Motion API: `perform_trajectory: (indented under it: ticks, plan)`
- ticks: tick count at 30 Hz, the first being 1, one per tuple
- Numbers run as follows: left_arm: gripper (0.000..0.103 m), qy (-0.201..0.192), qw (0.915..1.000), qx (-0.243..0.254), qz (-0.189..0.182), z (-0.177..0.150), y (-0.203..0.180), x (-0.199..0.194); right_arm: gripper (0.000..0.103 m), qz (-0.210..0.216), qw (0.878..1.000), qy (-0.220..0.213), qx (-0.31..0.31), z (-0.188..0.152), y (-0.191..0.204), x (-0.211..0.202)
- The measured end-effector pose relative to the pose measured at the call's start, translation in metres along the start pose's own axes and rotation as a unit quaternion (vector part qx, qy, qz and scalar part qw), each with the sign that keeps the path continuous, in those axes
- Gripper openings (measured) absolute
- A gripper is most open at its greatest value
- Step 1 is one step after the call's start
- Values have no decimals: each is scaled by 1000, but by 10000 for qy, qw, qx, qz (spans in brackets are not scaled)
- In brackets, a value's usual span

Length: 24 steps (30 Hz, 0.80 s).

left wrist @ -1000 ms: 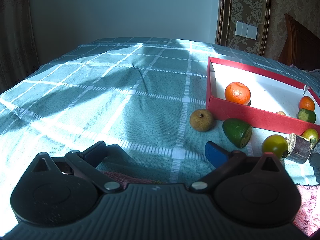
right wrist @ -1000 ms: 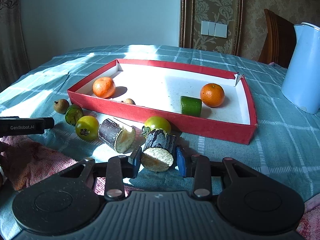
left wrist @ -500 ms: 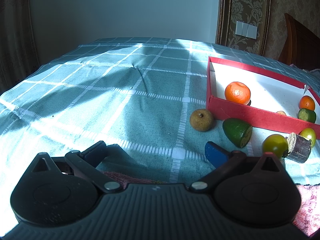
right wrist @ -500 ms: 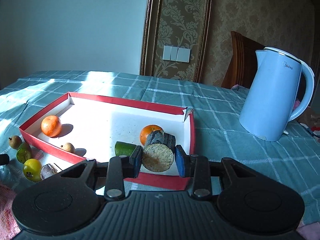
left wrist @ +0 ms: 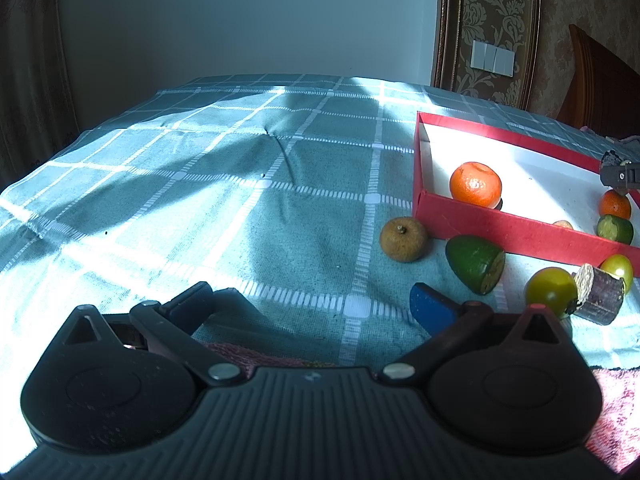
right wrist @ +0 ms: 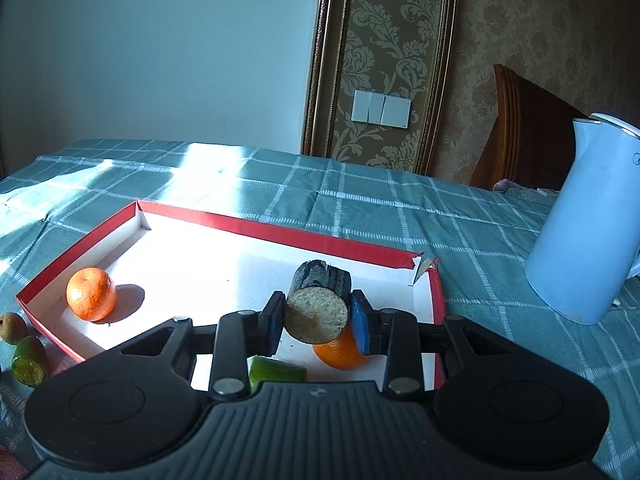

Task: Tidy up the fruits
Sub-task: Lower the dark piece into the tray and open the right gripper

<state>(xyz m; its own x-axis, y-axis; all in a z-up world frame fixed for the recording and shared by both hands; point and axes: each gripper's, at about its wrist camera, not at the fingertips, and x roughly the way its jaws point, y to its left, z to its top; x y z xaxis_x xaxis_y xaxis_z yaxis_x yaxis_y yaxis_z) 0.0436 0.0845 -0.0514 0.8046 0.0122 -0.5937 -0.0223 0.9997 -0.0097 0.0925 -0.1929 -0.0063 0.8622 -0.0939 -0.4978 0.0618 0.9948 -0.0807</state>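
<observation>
My right gripper (right wrist: 317, 320) is shut on a dark-skinned cut piece with a pale cut face (right wrist: 318, 312) and holds it above the red tray (right wrist: 280, 236). The tray holds two oranges (right wrist: 91, 294) (right wrist: 340, 354) and a green cut piece (right wrist: 276, 372). My left gripper (left wrist: 312, 304) is open and empty, low over the checked cloth. Before it, outside the tray (left wrist: 516, 228), lie a brown round fruit (left wrist: 403, 239), a green cut piece (left wrist: 474, 263), two yellow-green tomatoes (left wrist: 551, 291) and a dark cut piece (left wrist: 599, 298).
A light blue kettle (right wrist: 588, 224) stands on the table right of the tray. A wooden chair (right wrist: 524, 132) is behind the table. A pink towel (left wrist: 612, 408) lies at the near edge. The right gripper's tip (left wrist: 620, 174) shows at the left wrist view's right edge.
My right gripper has lifted the dark cut piece off the cloth and carried it forward over the tray. The left gripper has not moved.
</observation>
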Motion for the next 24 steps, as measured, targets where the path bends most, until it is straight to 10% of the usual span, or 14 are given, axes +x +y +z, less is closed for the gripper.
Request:
perform_trajectory:
  ticks: [21,24]
  plan:
    - [103,4,10000,4,4,0,0,0,35,112,9982,574,-102,8,24,61]
    - [103,4,10000,4,3,0,0,1,48,226,9988,433,-88,9,22,46]
